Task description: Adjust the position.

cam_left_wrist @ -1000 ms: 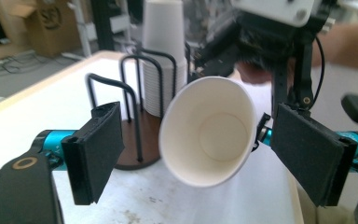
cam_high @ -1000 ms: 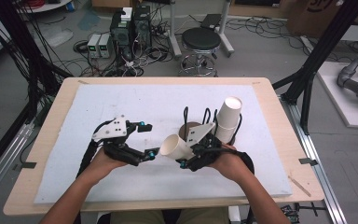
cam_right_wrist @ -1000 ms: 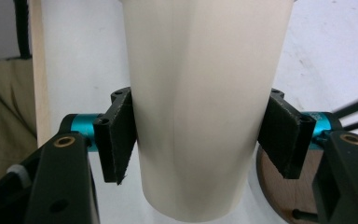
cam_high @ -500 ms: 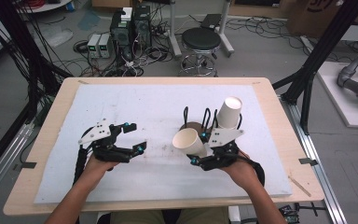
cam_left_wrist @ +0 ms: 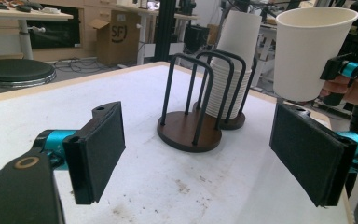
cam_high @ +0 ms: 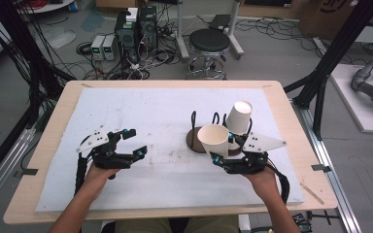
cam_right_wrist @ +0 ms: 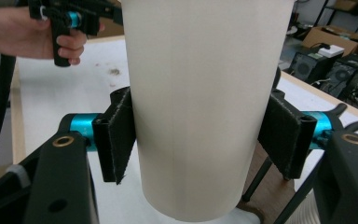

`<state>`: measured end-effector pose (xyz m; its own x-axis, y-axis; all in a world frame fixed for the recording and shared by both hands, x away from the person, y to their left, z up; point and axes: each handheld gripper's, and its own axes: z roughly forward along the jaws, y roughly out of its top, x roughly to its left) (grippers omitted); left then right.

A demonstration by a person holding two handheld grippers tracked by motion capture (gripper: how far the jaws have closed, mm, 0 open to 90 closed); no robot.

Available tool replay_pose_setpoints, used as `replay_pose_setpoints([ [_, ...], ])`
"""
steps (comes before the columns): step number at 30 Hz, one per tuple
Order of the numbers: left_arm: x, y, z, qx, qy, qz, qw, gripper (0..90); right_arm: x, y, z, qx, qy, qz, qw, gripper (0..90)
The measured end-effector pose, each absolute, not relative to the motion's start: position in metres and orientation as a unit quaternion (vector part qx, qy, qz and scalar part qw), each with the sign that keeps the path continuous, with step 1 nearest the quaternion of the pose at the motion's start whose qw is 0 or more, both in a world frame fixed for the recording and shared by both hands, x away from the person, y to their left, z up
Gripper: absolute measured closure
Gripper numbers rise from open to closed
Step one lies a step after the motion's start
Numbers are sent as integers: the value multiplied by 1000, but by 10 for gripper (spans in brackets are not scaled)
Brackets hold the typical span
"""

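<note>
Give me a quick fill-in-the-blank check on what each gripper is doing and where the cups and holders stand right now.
1. The right gripper is shut on a single paper ____.
2. The left gripper is ____, with nothing between its jaws.
3. The stack of cups sits in the wire holder that stands ____ from the left gripper's camera.
4. The nearer wire holder on its round brown base is ____.

Missing words: cup; open; farther; empty
</note>
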<state>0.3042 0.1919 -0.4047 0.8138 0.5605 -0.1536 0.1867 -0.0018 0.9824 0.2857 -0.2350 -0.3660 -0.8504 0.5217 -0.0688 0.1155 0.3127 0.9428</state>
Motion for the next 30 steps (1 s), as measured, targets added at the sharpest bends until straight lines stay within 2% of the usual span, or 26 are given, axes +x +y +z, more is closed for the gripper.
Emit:
replay_pose_setpoints([
  [10,302,199,-407,689,274,154,653,180,286,-243,-369,216,769,569,194,335],
  [30,297,227,-402,673,283,180,659,179,295,-224,-358,201,763,583,193,335],
])
